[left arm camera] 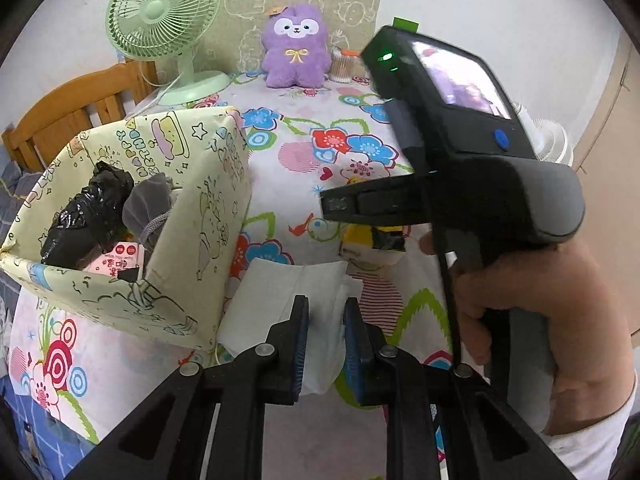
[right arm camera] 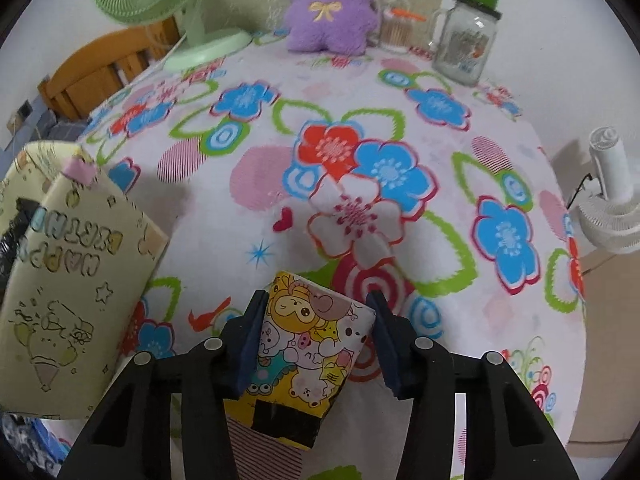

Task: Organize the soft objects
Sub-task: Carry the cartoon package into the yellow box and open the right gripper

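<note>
My left gripper (left arm camera: 326,344) is shut on a white folded soft pad (left arm camera: 288,292) that lies on the floral tablecloth beside a pale yellow cartoon-print box (left arm camera: 192,240). The box holds a black wrapped bundle (left arm camera: 88,212), a grey pouch (left arm camera: 148,204) and a pink packet (left arm camera: 118,262). My right gripper (right arm camera: 316,332) is open, its jaws on either side of a yellow cartoon-print pack (right arm camera: 304,344) with black tape; the left finger touches it. The right gripper (left arm camera: 340,204) also shows in the left wrist view above that pack (left arm camera: 372,240). The box (right arm camera: 68,280) stands at left.
A purple plush toy (left arm camera: 296,48) (right arm camera: 330,4) sits at the table's far edge, with a green desk fan (left arm camera: 164,12), a cotton swab jar (right arm camera: 398,28) and a glass mug jar (right arm camera: 464,44). A wooden chair (left arm camera: 60,116) stands at left. A white fan (right arm camera: 612,200) stands at right.
</note>
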